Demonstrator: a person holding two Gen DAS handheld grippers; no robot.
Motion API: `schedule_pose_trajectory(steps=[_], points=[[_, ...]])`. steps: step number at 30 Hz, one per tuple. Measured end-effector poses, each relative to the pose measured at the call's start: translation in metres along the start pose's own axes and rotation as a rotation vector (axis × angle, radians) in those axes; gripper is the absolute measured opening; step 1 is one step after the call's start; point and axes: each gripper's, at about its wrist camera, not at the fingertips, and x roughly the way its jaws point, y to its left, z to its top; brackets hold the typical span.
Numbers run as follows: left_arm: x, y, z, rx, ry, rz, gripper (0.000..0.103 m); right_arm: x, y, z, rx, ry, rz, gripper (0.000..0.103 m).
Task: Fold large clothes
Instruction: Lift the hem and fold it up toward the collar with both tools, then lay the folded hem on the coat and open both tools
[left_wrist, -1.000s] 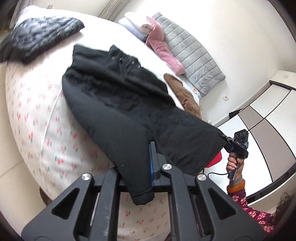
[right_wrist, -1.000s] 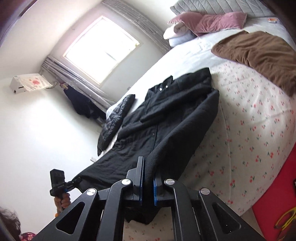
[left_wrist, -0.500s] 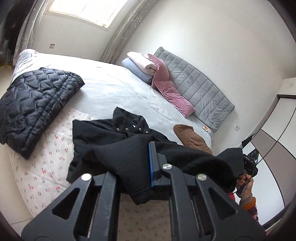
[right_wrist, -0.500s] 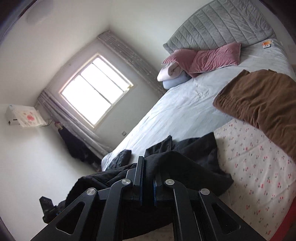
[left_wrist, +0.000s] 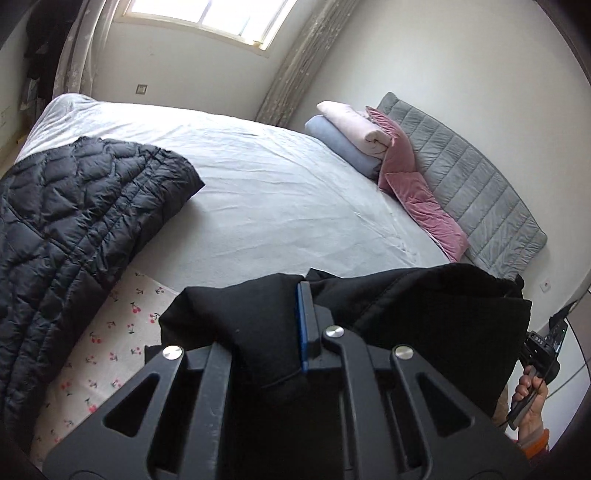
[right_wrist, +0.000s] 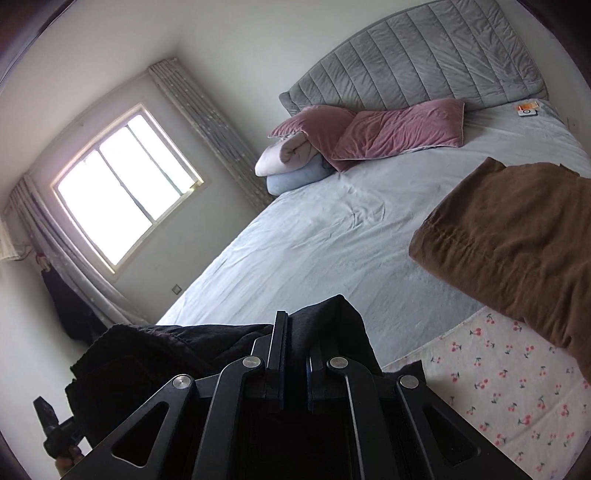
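Black coat (left_wrist: 436, 317) hangs bunched over the bed's foot edge, pinched by left gripper (left_wrist: 304, 325) and right gripper (right_wrist: 293, 354), both clamped on cloth. Risk: heavy fabric slips out, or lands crooked on bed (left_wrist: 280, 199).

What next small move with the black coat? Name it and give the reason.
Probably carry both grippers forward over the bed and lower the lifted edge. The left gripper and right gripper each have their jaws closed on the black coat, held up bunched, so the fold isn't laid down yet.
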Motion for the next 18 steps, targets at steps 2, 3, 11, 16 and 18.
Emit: schedule_pose_trajectory(steps=[2, 3, 11, 16, 18], points=[[0.038, 0.017, -0.006, -0.027, 0.012, 0.023, 0.011, 0.043, -0.014, -0.008, 0.011, 0.021, -0.038, 0.006], [0.056, 0.024, -0.010, -0.032, 0.017, 0.034, 0.011, 0.058, -0.019, -0.013, 0.014, 0.028, -0.051, 0.006], [0.128, 0.074, -0.046, -0.169, 0.134, -0.018, 0.015, 0.159, -0.088, -0.066, 0.139, 0.129, -0.145, 0.006], [0.099, 0.069, -0.040, -0.162, 0.157, -0.004, 0.055, 0.138, -0.081, -0.057, 0.118, 0.155, -0.131, 0.014], [0.071, 0.057, -0.039, -0.096, 0.090, 0.033, 0.083, 0.112, -0.067, -0.054, 0.069, 0.134, -0.139, 0.037]])
